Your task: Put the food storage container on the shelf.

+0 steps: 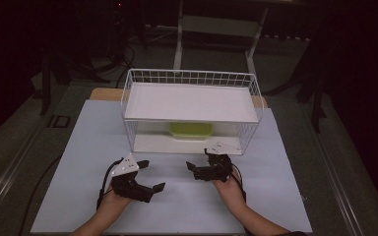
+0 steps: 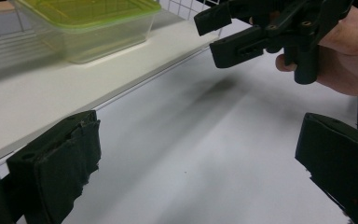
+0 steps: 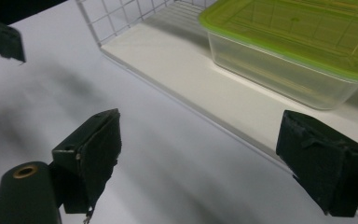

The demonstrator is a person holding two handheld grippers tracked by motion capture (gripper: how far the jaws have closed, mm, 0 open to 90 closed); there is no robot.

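Both tools rest low over the white surface, each held in one hand. The left tool has its jaws wide apart and holds nothing. The right tool also stands wide, with nothing between its jaws.

Just ahead of both tools is a white wire basket lying with its open side toward them. It has a white board across its upper part and a white floor panel below. From the right tool, the edge of this floor panel is just in front, and the wire wall rises ahead and to the left in the right gripper view. In the left gripper view, the right tool and its hand stand ahead and to the right, well apart from the left jaws.

The container sits inside the basket on the floor panel, under the board, ahead of both tools and nearer to the right one. No tool touches it. The container has a clear, slightly cloudy body and a yellow-green lid, which is closed on top. It stands flat and upright.
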